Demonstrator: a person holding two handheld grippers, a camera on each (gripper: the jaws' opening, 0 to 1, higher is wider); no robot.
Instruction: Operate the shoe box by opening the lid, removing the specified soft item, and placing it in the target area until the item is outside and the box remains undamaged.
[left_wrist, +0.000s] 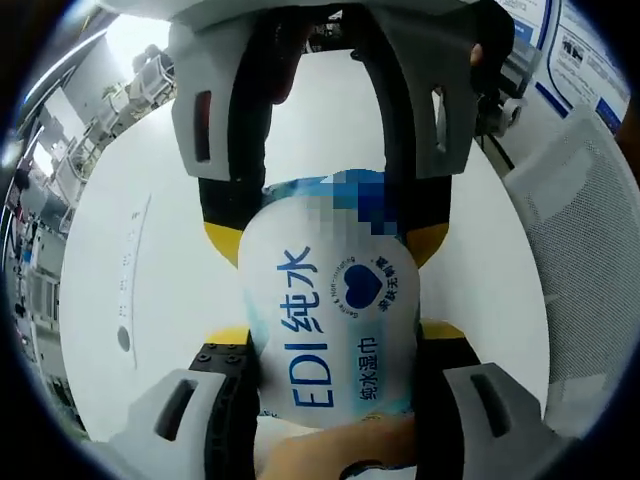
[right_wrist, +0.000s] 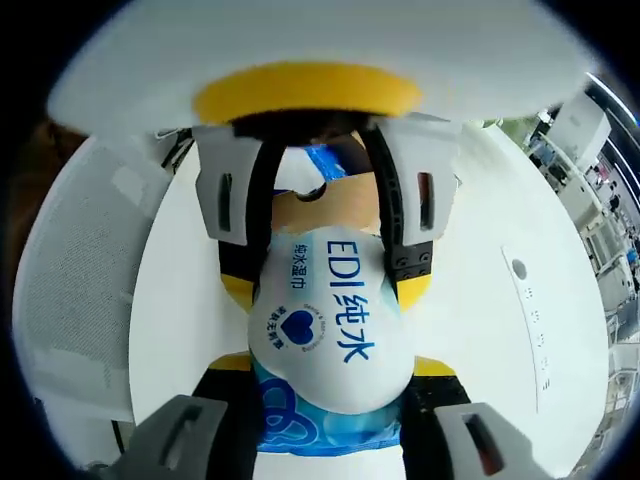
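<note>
The wet-wipe pack (left_wrist: 335, 320) is a soft, plump foil pouch with a slick printed skin, probably light and squashy, so it is best taken across its sealed ends, as now: the left gripper (left_wrist: 335, 345) is clamped on the end nearer its own camera. The right gripper (right_wrist: 332, 375) is clenched on the opposite blue-patterned end (right_wrist: 330, 425). The pack hangs between the two grippers above the white round table (left_wrist: 150, 300), beside a white mesh chair (left_wrist: 590, 260); the pouch looks full, its flap closed as far as I can tell.
</note>
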